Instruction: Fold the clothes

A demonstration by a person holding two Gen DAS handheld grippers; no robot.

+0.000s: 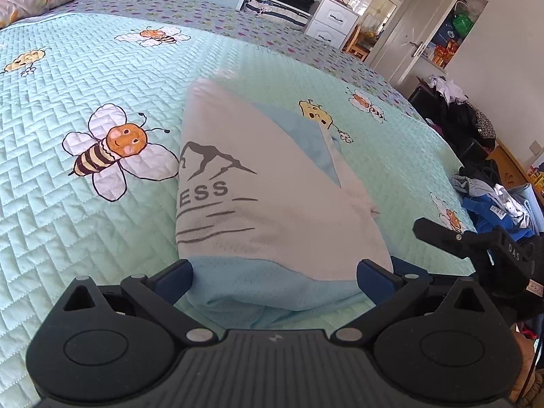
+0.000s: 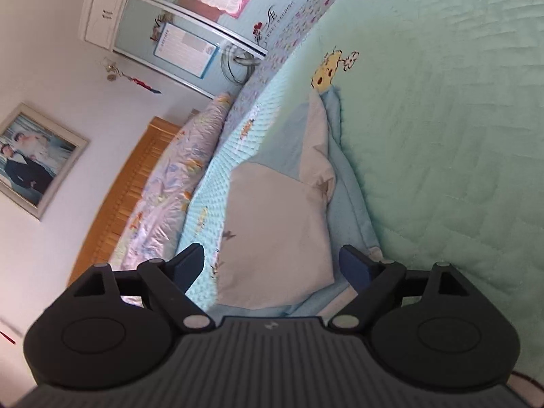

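Mint-green quilted bedspread with bee print (image 1: 85, 238) fills frame. White-and-pale-blue mesh T-shirt with grey mountain print (image 1: 258, 204) lies centre frame, partly folded. Judged light, limp, slightly slick; best pinched at near hem corners. Left tongs (image 1: 274, 277) wide open, straddling near hem, gripping nothing. Right tongs (image 2: 272, 261) likewise spread around shirt edge.
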